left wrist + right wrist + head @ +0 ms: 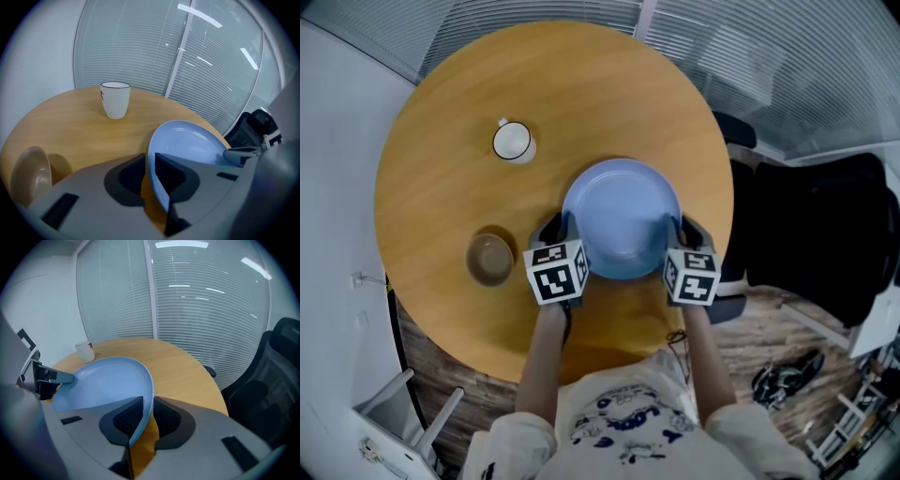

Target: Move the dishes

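Two grippers share one load: the blue plate (623,211), over the near-centre part of the round wooden table (581,84). L gripper (149,161) is pinched on the plate's left rim. R gripper (147,404) is pinched on the opposite rim. On each side one pad sits above the lip and one below. Plate appears just clear of the tabletop; contact w/ the wood can't be confirmed.

Procedure (judged, not observed):
1. Move both hands as one unit, same speed & height. Any change in spacing may pull a rim out of a jaw or twist the plate.
2. Check plate is level before travel.
3. Don't relax either pinch until plate sits flat at dest.
4. Route clear of white mug (513,141) (far left) and tan bowl (490,258) (just left of L gripper). Both stand apart from the plate.
5. Rim is prob. slick: no jerks.
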